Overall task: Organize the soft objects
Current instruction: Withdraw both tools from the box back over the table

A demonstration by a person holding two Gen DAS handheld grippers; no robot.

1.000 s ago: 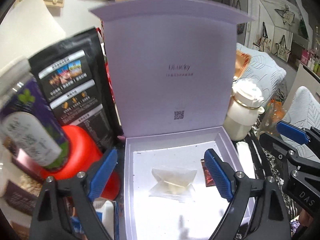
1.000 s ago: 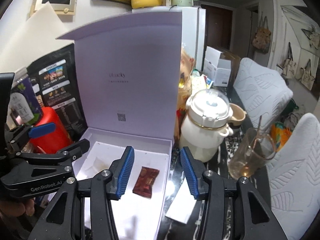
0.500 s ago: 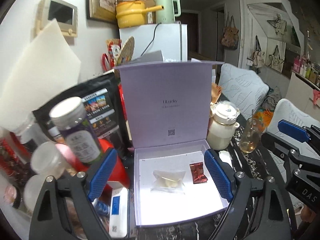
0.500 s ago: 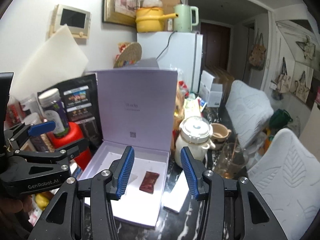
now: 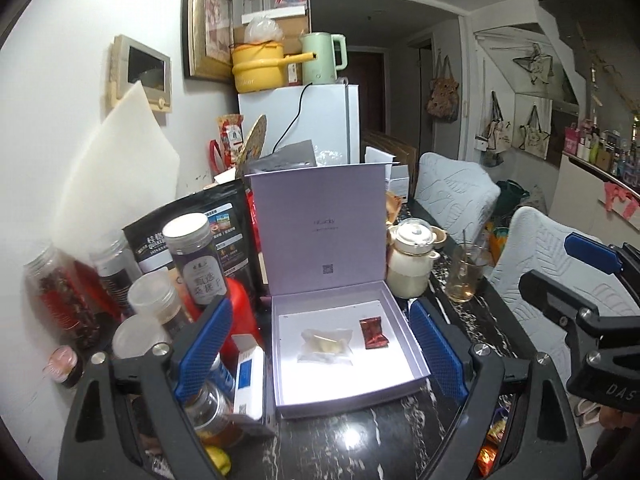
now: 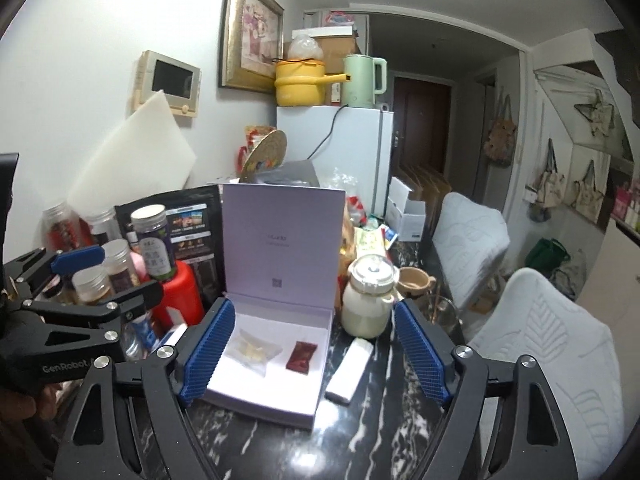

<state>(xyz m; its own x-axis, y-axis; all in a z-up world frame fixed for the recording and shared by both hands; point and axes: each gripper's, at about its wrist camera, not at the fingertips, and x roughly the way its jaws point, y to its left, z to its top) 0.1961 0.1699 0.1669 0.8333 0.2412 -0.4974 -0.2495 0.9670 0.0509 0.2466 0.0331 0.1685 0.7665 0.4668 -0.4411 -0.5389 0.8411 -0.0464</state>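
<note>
A lilac gift box (image 5: 412,346) (image 6: 316,394) stands open on the dark marble table, its lid upright. Inside lie a clear pouch with pale pieces (image 5: 326,346) (image 6: 254,350) and a small dark red packet (image 5: 373,333) (image 6: 301,356) to its right. My left gripper (image 5: 320,354) is open and empty, held back above the box's front. My right gripper (image 6: 314,354) is open and empty, also back from the box. Each gripper shows at the edge of the other's view.
Jars, bottles, a red canister (image 6: 180,300) and a black snack bag (image 5: 200,228) crowd the table's left. A cream lidded pot (image 5: 412,262) (image 6: 370,296), a glass cup (image 5: 466,276) and a white flat pack (image 6: 350,370) sit right of the box. White chairs stand at right.
Both grippers have pulled back and up from the box, so it looks smaller and farther. The two packets stay inside the box. Both grippers stayed open.
</note>
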